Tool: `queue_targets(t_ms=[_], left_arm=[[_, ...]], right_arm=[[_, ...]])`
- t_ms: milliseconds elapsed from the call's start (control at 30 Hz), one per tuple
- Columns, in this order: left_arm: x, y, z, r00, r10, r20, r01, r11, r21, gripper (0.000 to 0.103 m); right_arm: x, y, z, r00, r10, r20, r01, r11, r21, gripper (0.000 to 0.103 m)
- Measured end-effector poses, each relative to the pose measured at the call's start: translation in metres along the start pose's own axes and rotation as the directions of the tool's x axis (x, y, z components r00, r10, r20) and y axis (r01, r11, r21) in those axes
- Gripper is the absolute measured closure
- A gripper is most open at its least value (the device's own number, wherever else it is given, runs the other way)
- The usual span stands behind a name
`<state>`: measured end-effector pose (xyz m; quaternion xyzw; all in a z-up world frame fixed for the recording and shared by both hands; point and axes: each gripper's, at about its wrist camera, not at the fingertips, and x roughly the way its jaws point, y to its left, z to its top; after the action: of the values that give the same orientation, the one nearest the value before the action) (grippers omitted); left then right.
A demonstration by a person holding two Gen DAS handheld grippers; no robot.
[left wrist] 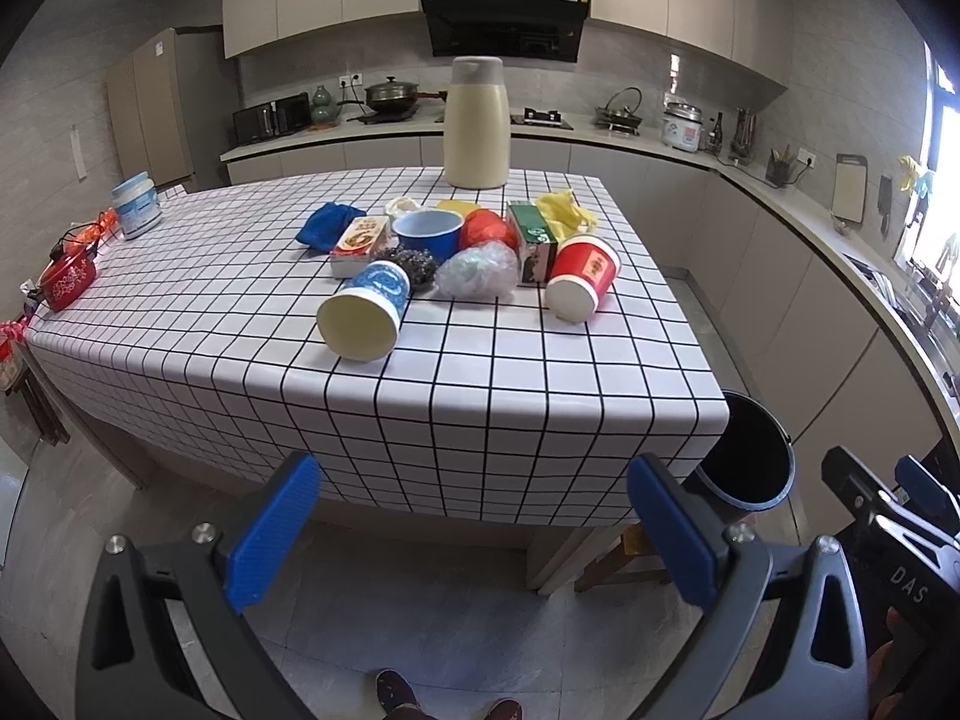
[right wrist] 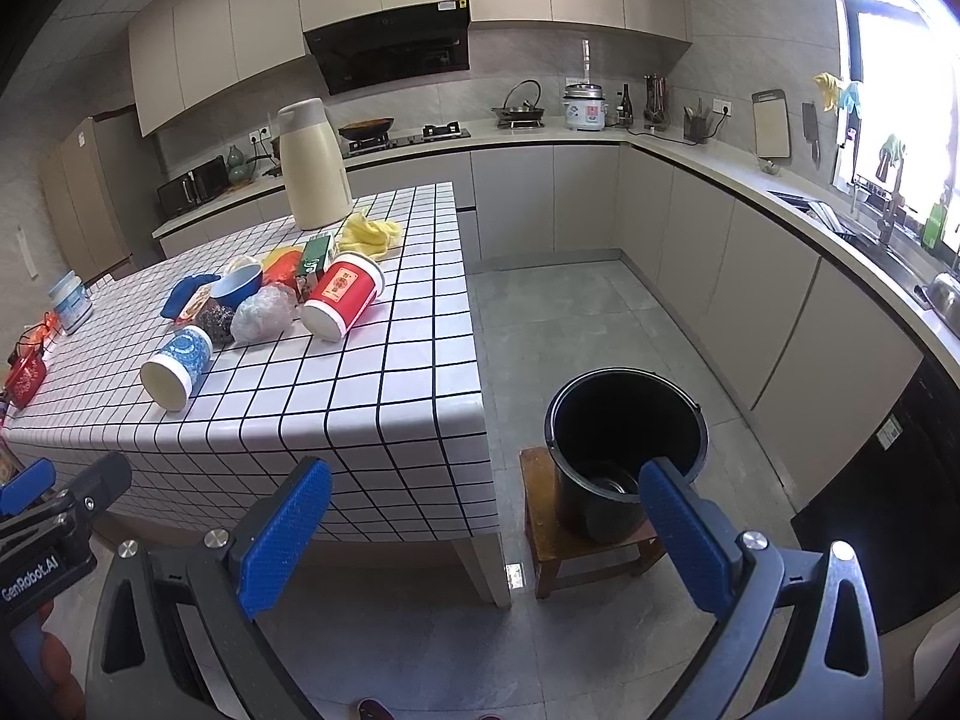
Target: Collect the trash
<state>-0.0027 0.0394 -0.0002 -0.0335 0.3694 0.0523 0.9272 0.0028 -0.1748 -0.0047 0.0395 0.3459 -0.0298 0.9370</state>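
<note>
"GenRobot.AI" on left hand-held gripper (right wrist: 36,492)

A home kitchen is showing here: a range hood (right wrist: 390,51) is hanging at 12 o'clock over a gas hob (right wrist: 408,135), a rice cooker (right wrist: 585,107) is sitting on the L-shaped counter (right wrist: 690,147), and a sink (right wrist: 945,294) is lying at 3 o'clock.

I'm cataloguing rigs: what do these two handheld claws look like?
Both, the left claw and the right claw, have blue textured pads on dark grey frames with silver bolts and triangular cutouts. White lettering marks each body, seen from the other's view.
</note>
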Motion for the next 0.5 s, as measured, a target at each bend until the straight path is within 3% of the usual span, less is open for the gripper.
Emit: queue_targets(t_ms=[500], left_arm=[[0.036, 0.039, 0.024, 0.999, 0.040, -0.022, -0.040, 0.999, -0.025, 0.000]], right_arm=[[0.030, 0.027, 0.018, 0.999, 0.042, -0.007, -0.042, 0.999, 0.011, 0.000]])
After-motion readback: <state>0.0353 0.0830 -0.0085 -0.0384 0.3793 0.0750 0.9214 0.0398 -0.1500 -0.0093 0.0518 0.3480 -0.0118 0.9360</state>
